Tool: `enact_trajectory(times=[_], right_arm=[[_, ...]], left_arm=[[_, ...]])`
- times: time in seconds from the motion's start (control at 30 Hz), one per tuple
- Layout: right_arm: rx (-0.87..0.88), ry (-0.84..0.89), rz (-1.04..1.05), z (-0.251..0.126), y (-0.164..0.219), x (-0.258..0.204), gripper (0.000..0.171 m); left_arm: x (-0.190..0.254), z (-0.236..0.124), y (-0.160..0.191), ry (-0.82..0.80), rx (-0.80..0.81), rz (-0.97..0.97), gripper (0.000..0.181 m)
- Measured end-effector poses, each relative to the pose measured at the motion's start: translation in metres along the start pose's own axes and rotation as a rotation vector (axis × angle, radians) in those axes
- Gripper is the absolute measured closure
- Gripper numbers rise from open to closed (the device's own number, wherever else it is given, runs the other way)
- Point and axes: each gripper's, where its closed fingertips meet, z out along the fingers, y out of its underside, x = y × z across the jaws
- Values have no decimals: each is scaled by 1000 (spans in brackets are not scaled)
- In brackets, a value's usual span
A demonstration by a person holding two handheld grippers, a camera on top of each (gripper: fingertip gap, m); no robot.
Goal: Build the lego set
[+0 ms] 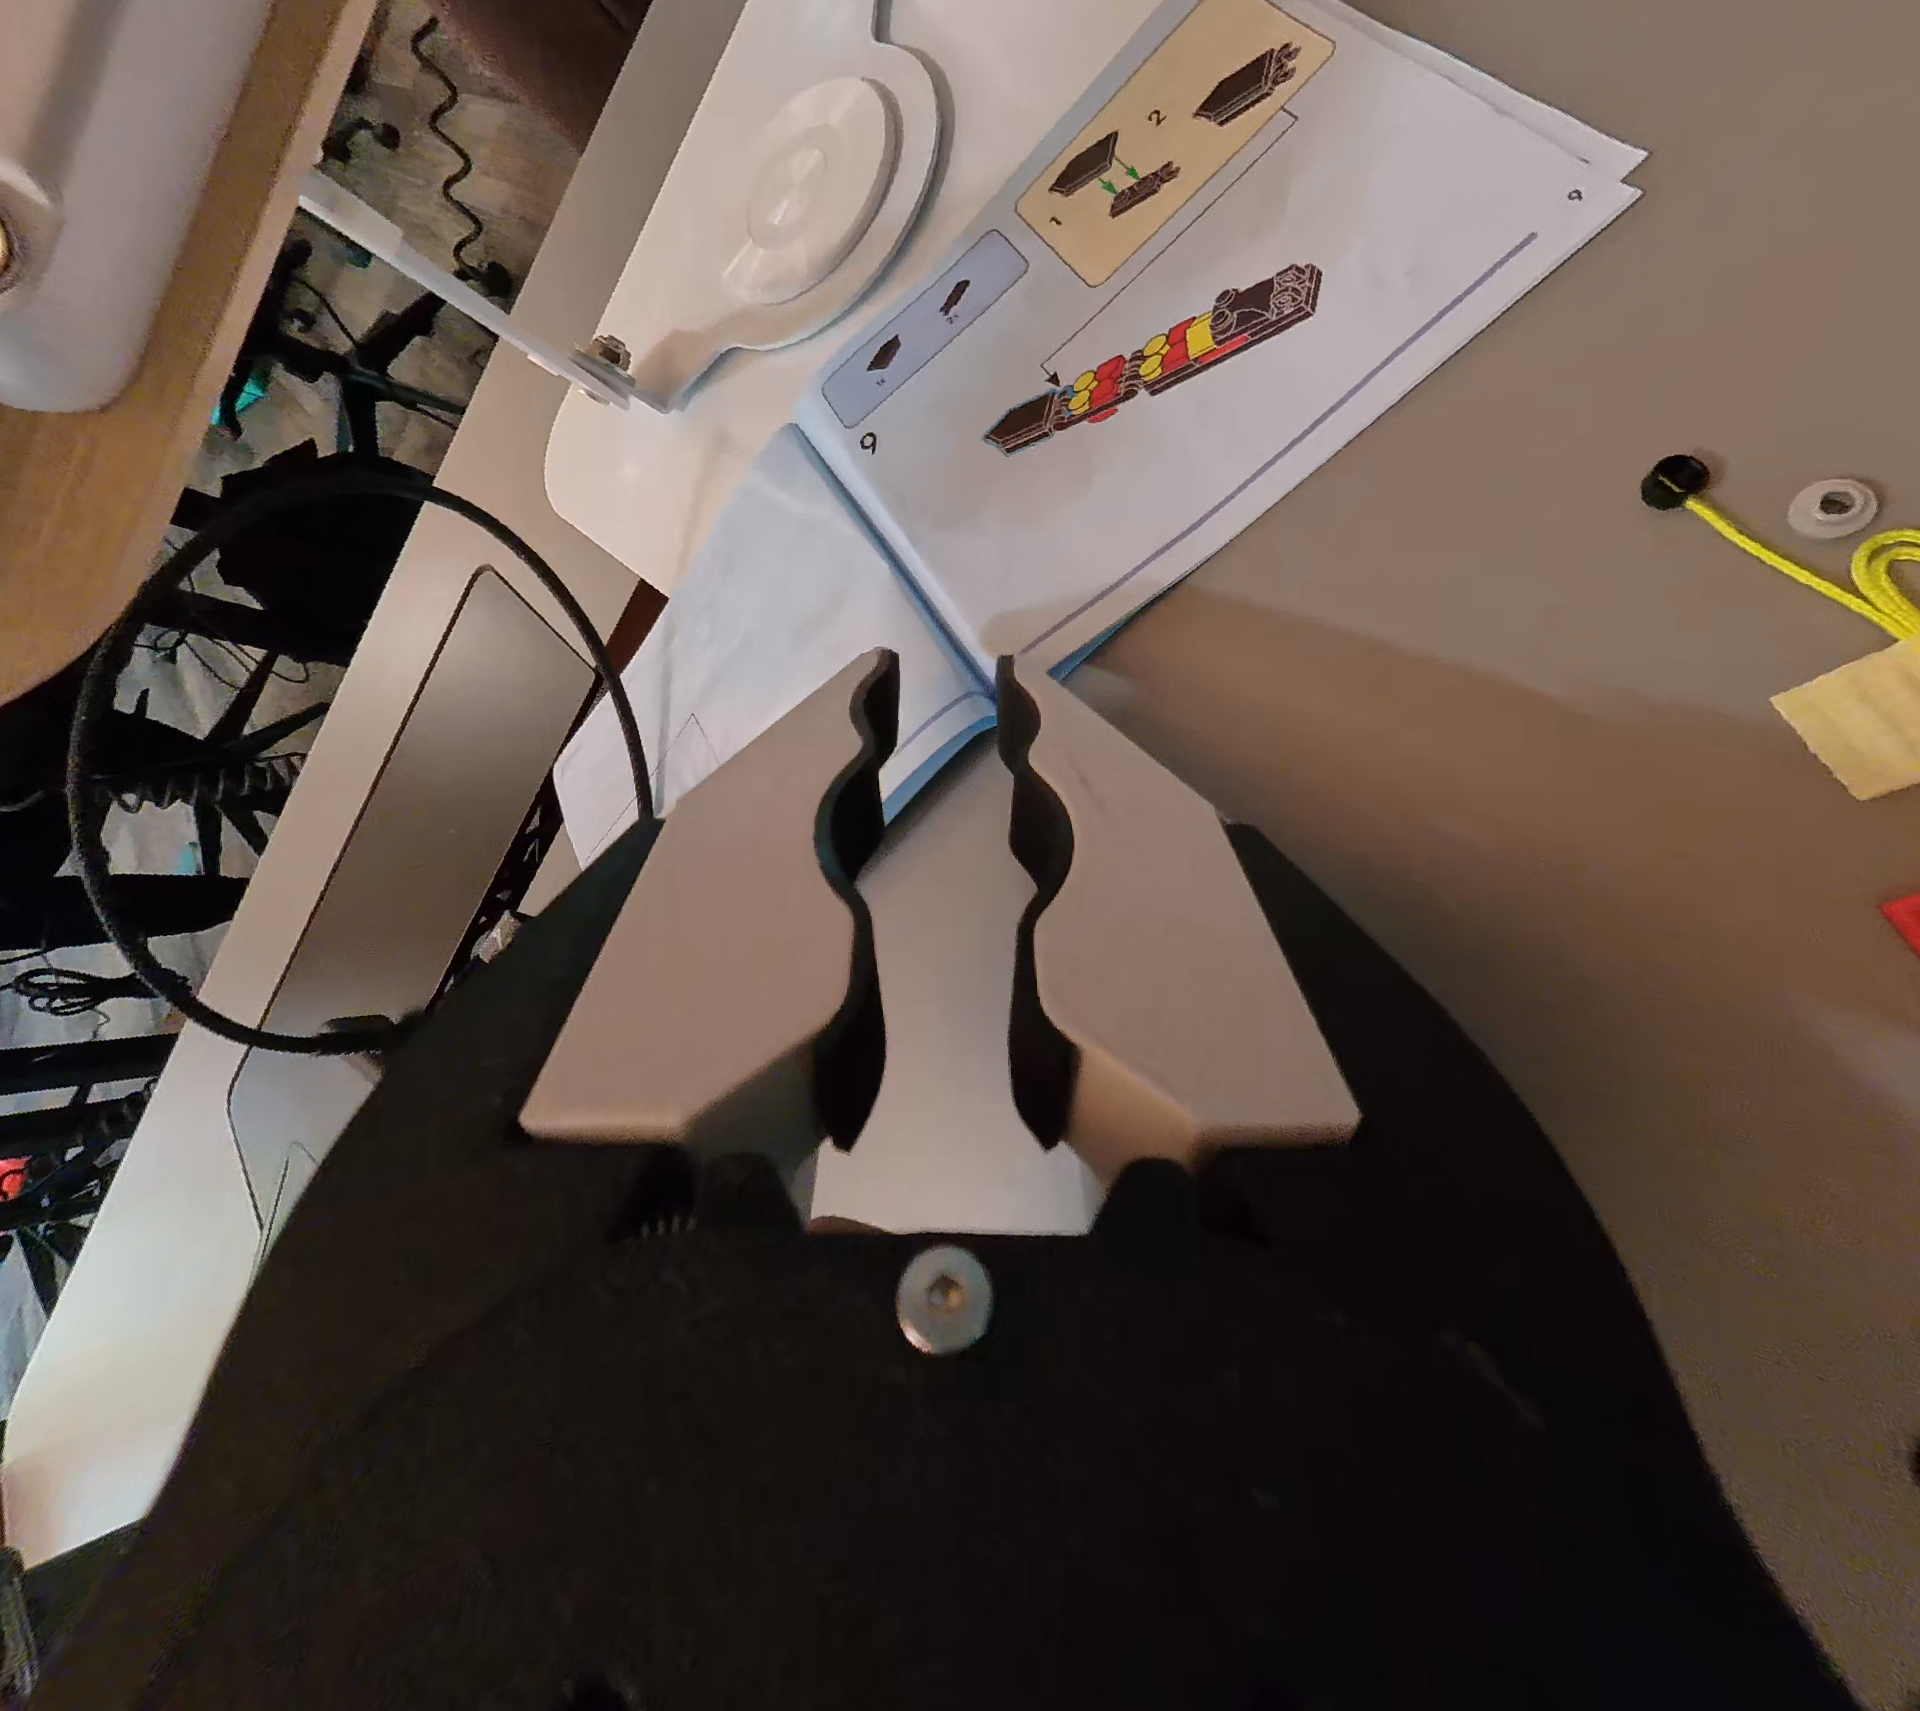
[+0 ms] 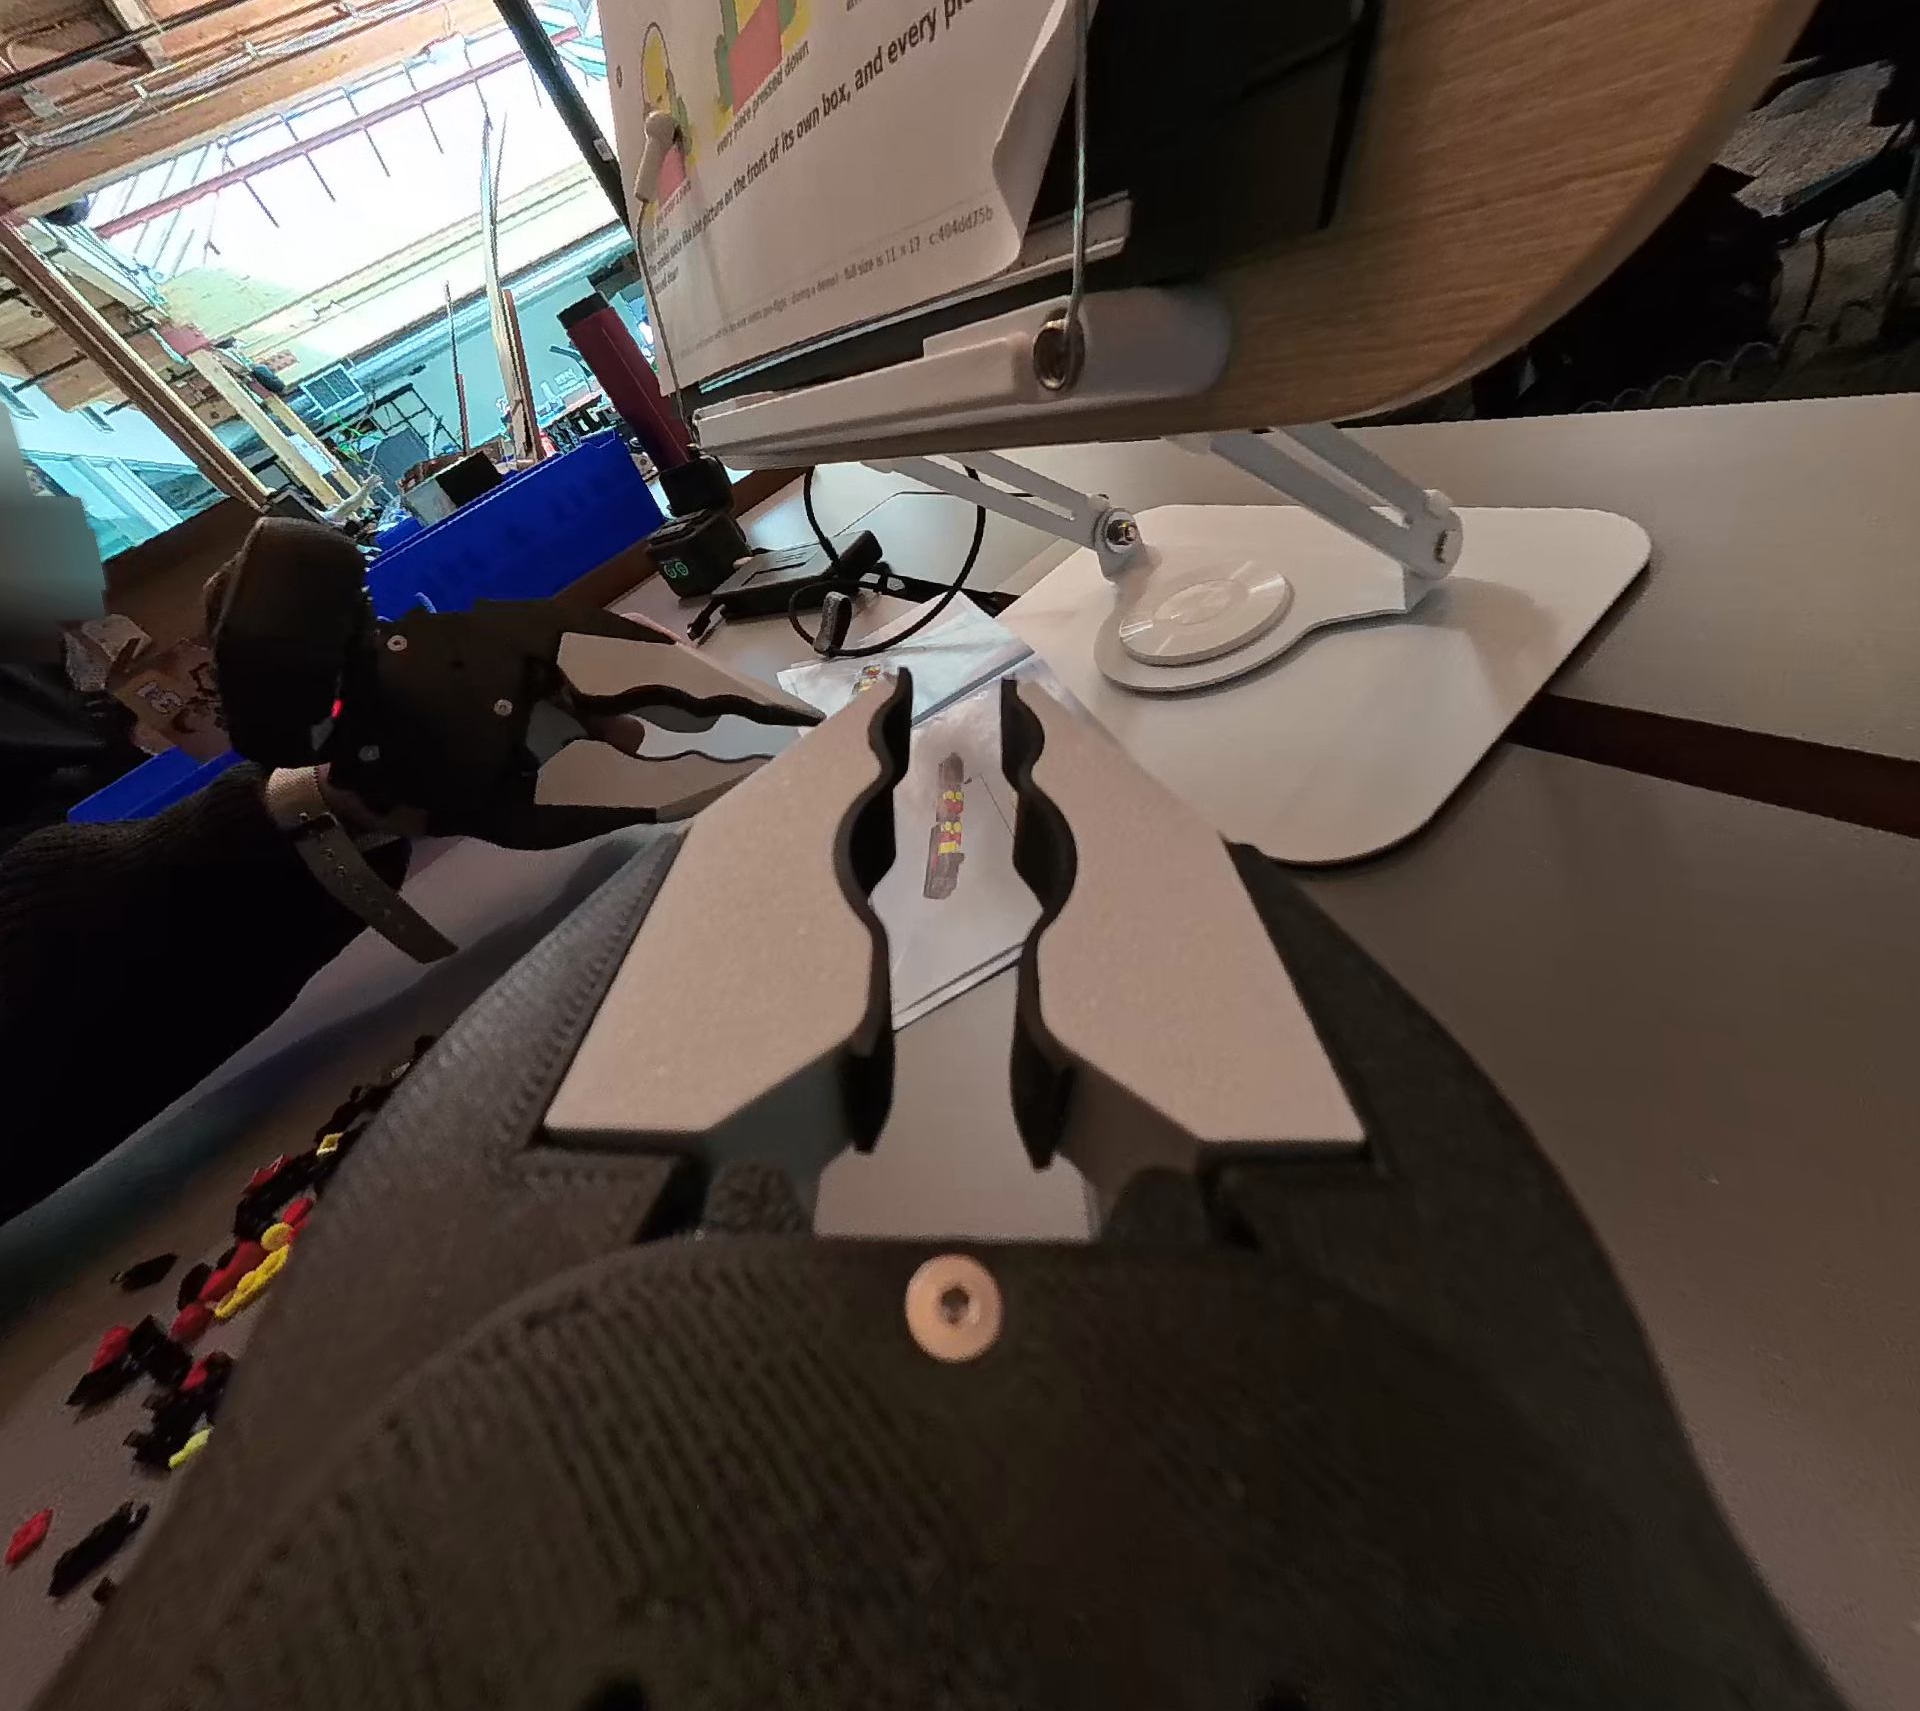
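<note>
Two hand-held grippers are up over the grey surface [image 1: 1558,830], and neither has anything between its fingers. The left hand-held gripper [image 1: 940,674] has its jaws parted by a narrow gap, with the tips over the near edge of the open instruction booklet [image 1: 1195,435]. The booklet lies flat on the surface, partly tucked under the white base plate of a stand [image 1: 727,207], and its open page shows a dark, red and yellow model. Near the surface's right edge in the left wrist view lie a yellow cord [image 1: 1766,570], a small clear ring [image 1: 1834,505] and a pale scrap of paper [image 1: 1860,726].

The right hand-held gripper [image 2: 956,700] also stands open and empty, aimed at the same booklet [image 2: 956,923], which shows between its fingers. In this view the left hand-held gripper [image 2: 800,736] shows farther off, held by a person's hand in a dark sleeve [image 2: 125,913]. The loose lego pieces [image 2: 208,1287], black, red and yellow, lie scattered on the surface at the lower left, well apart from both grippers. The stand [image 2: 1299,581] carries a board with a printed sheet [image 2: 831,51] clipped to it. Blue bins [image 2: 520,529] and black cables [image 2: 862,591] sit toward the surface's far edge.
</note>
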Motion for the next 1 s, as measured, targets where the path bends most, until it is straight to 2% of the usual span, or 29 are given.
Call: enact_trajectory(times=[0.03, 0.23, 0.4, 0.53, 0.67, 0.83, 0.93, 1.0], right_arm=[[1, 0, 0, 0, 0, 0, 156], [0, 1, 0, 0, 0, 0, 156], [-3, 3, 0, 0, 0, 0, 156], [2, 6, -5, 0, 0, 0, 156], [-8, 14, -15, 1, 1, 0, 156], [-71, 27, -32, 8, 10, 0, 158], [-73, 30, -36, 8, 10, 0, 157], [-63, 33, -32, 7, 9, 1, 157]], left_arm=[[1, 0, 0, 4, -1, 2, 165], [8, -2, -7, 35, 26, 0, 155], [37, -9, -38, 181, 138, -15, 149], [71, -6, -60, 335, 146, 85, 148], [75, 6, -55, 417, 74, 219, 148], [94, 8, -71, 629, 143, 68, 154], [102, 16, -77, 636, 170, 62, 150], [103, 20, -78, 630, 180, 53, 166]])
